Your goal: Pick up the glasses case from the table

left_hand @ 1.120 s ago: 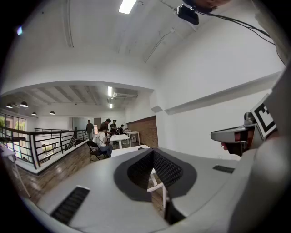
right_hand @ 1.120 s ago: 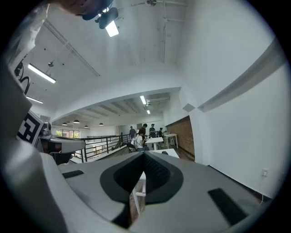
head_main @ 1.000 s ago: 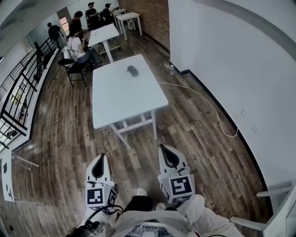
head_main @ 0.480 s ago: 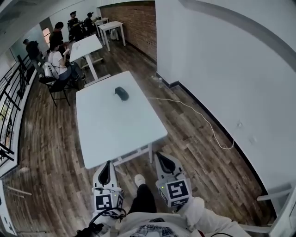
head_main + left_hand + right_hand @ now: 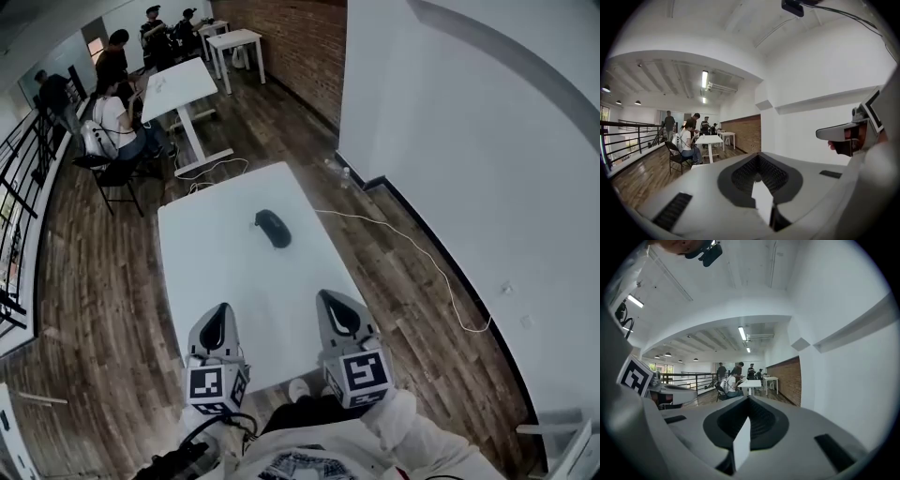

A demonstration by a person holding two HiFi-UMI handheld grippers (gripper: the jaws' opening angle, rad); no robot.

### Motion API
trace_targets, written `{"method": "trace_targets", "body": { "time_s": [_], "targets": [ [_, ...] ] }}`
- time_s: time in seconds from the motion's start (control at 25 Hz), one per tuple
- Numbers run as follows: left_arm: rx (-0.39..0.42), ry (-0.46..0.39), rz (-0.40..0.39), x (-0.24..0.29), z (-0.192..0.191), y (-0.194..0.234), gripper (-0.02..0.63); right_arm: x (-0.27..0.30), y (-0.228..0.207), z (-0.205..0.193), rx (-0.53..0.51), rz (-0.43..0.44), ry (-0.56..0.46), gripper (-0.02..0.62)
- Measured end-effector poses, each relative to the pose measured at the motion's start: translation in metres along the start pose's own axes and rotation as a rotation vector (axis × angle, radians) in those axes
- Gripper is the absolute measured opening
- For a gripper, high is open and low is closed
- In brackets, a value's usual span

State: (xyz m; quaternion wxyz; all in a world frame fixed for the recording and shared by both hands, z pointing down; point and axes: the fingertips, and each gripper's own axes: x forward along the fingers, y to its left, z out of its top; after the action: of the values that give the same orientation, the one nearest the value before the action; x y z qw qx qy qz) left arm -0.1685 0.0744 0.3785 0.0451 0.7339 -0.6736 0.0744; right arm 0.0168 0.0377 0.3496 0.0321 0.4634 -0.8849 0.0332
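Note:
The glasses case (image 5: 273,228) is a dark oval pouch lying on the far half of the white table (image 5: 206,253), near its middle. My left gripper (image 5: 217,309) and right gripper (image 5: 334,300) are held side by side over the table's near end, well short of the case. Both point towards it, shut and empty. In the left gripper view the shut left gripper (image 5: 761,190) fills the lower picture and hides the case. The right gripper (image 5: 743,434) does the same in the right gripper view.
Several people (image 5: 112,117) sit and stand around other white tables (image 5: 183,80) at the back left, with a chair (image 5: 108,173) near my table's far left corner. A white cable (image 5: 412,248) runs over the wooden floor along the white wall (image 5: 469,141) on the right. A railing (image 5: 19,187) borders the left.
The view has closed in on the table. The grippers, earlier over the floor in front of it, are now over its near end. Both have stayed shut.

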Motion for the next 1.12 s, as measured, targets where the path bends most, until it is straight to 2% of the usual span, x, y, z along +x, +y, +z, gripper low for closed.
{"method": "trace_targets", "body": {
  "time_s": [0.12,0.36,0.48,0.64,0.76,0.8,0.88,0.92,1.04,1.12],
  "targets": [
    [-0.023,0.055,0.001,0.032,-0.008,0.020,0.028,0.035,-0.008,-0.005,0.021,0.006,0.018,0.005],
    [-0.050,0.114,0.012,0.080,-0.015,0.054,0.028,0.093,-0.014,-0.014,0.057,0.018,0.050,0.005],
    [-0.073,0.136,0.014,0.101,-0.020,0.057,0.028,0.112,-0.022,-0.017,0.064,0.027,0.063,0.005],
    [-0.141,0.174,-0.025,0.133,-0.030,0.051,0.041,0.129,-0.038,-0.021,0.080,0.018,0.078,0.005],
    [-0.180,0.219,-0.075,0.161,-0.048,0.043,0.131,0.136,-0.050,-0.029,0.094,0.004,0.095,0.005],
    [-0.199,0.224,-0.087,0.172,-0.053,0.041,0.185,0.138,-0.054,-0.031,0.096,-0.003,0.102,0.005],
    [-0.235,0.230,-0.099,0.194,-0.062,0.039,0.357,0.140,-0.061,-0.037,0.098,-0.015,0.121,0.005],
    [-0.246,0.237,-0.102,0.206,-0.067,0.037,0.423,0.139,-0.065,-0.041,0.099,-0.022,0.132,0.005],
    [-0.272,0.290,-0.101,0.248,-0.093,0.031,0.492,0.133,-0.084,-0.055,0.102,-0.051,0.172,0.005],
    [-0.294,0.366,-0.092,0.279,-0.120,0.030,0.500,0.128,-0.097,-0.061,0.102,-0.076,0.194,0.005]
  ]
}}
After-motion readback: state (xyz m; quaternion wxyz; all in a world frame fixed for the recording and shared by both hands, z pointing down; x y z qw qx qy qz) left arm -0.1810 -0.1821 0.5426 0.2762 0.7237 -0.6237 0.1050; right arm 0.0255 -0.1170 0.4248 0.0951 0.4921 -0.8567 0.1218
